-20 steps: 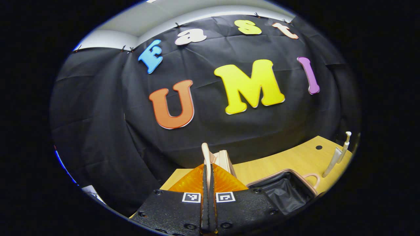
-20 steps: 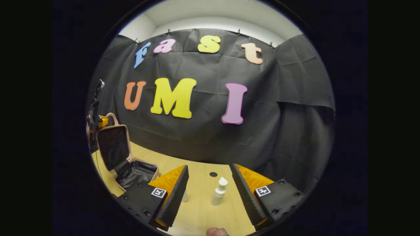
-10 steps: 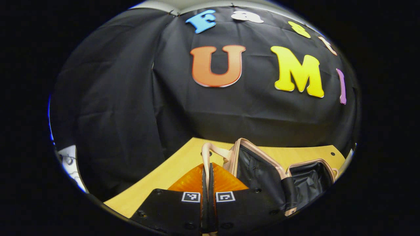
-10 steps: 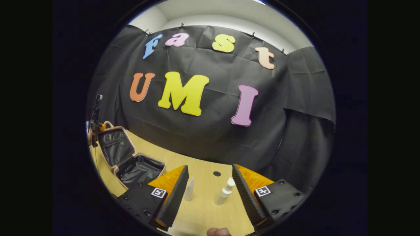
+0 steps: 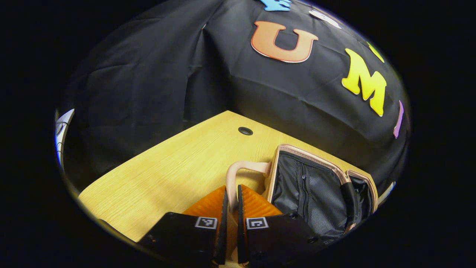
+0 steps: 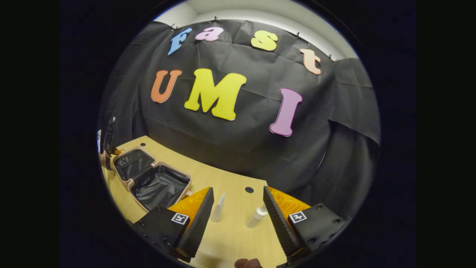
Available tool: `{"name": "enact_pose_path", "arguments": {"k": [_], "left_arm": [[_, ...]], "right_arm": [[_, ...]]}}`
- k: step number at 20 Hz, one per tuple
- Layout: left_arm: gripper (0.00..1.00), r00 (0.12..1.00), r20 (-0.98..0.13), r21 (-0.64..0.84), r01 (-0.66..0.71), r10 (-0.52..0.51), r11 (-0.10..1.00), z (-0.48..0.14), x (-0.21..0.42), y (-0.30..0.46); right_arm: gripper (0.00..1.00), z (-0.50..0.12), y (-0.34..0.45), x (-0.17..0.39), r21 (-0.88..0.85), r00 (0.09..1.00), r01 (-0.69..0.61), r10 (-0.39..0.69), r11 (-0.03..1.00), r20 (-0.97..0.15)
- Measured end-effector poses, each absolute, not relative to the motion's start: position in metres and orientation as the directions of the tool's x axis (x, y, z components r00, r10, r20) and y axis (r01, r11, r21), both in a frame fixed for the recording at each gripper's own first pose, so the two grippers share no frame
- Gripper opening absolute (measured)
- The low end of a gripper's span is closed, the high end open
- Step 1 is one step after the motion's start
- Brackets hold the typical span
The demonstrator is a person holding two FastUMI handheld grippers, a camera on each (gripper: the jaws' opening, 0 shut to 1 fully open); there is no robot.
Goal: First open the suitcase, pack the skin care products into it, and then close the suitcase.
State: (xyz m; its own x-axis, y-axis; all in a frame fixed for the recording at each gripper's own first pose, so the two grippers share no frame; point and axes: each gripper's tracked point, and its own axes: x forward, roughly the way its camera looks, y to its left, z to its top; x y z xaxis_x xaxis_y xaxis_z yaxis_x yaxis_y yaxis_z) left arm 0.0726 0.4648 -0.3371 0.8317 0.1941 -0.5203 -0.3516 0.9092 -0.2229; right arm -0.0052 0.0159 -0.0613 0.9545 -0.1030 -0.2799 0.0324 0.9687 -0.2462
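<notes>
The pink suitcase (image 5: 308, 186) lies open on the wooden table (image 5: 167, 175), its black lining showing. My left gripper (image 5: 231, 190) is shut on the suitcase handle (image 5: 243, 166), low over the table at the lid's outer edge. In the right gripper view the suitcase (image 6: 156, 178) sits at the left with both halves spread nearly flat, and the left gripper (image 6: 108, 152) is at its far end. My right gripper (image 6: 238, 189) hangs open over the table. Beyond its fingers stand a white tube (image 6: 217, 207) and a white pump bottle (image 6: 256, 217), neither touched.
A round cable hole (image 5: 245, 130) sits in the table near the back wall, and another cable hole (image 6: 249, 190) lies just behind the bottles. Black cloth closes off the back and sides. Bare wood stretches left of the suitcase handle.
The suitcase lid has swung from upright down to nearly flat, with my left gripper lowering along with the handle. The right gripper has stayed open and tilted slightly towards the bottles.
</notes>
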Motion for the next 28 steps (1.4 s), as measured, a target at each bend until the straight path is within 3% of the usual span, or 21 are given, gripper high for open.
{"name": "enact_pose_path", "arguments": {"k": [2,5,7,10,16,22,28], "left_arm": [[0.31,0.82,-0.527,-0.173,-0.362,0.225,0.916,-0.332,0.07,0.469],[0.77,0.837,-0.492,-0.132,-0.344,0.24,0.93,-0.295,0.063,0.454],[0.97,0.862,-0.442,-0.09,-0.318,0.248,0.944,-0.258,0.058,0.429],[0.97,0.897,-0.351,0.006,-0.285,0.268,0.959,-0.197,0.05,0.378],[0.98,0.94,-0.256,-0.047,-0.244,0.224,0.969,-0.131,0.026,0.23],[0.98,0.97,-0.238,-0.025,-0.054,0.047,0.998,-0.124,0.012,0.072],[0.98,0.927,-0.338,-0.075,0.147,-0.164,0.986,-0.17,0.0,-0.063]], "right_arm": [[0.77,-0.061,0.019,-0.001,-0.239,0.956,0.026,-0.094,0.971,-0.278],[0.79,-0.061,0.018,0.003,-0.204,0.96,0.028,-0.084,0.978,-0.269],[0.79,-0.06,0.017,0.006,-0.174,0.963,0.031,-0.076,0.984,-0.258],[0.78,-0.062,0.009,0.005,-0.131,0.968,0.037,-0.069,0.991,-0.242],[0.79,-0.077,-0.028,-0.009,-0.033,0.967,0.042,-0.049,0.999,-0.251],[0.79,-0.092,-0.082,-0.026,-0.001,0.961,0.086,-0.083,0.996,-0.264],[0.79,-0.108,-0.122,-0.036,-0.018,0.948,0.101,-0.102,0.995,-0.301]]}}
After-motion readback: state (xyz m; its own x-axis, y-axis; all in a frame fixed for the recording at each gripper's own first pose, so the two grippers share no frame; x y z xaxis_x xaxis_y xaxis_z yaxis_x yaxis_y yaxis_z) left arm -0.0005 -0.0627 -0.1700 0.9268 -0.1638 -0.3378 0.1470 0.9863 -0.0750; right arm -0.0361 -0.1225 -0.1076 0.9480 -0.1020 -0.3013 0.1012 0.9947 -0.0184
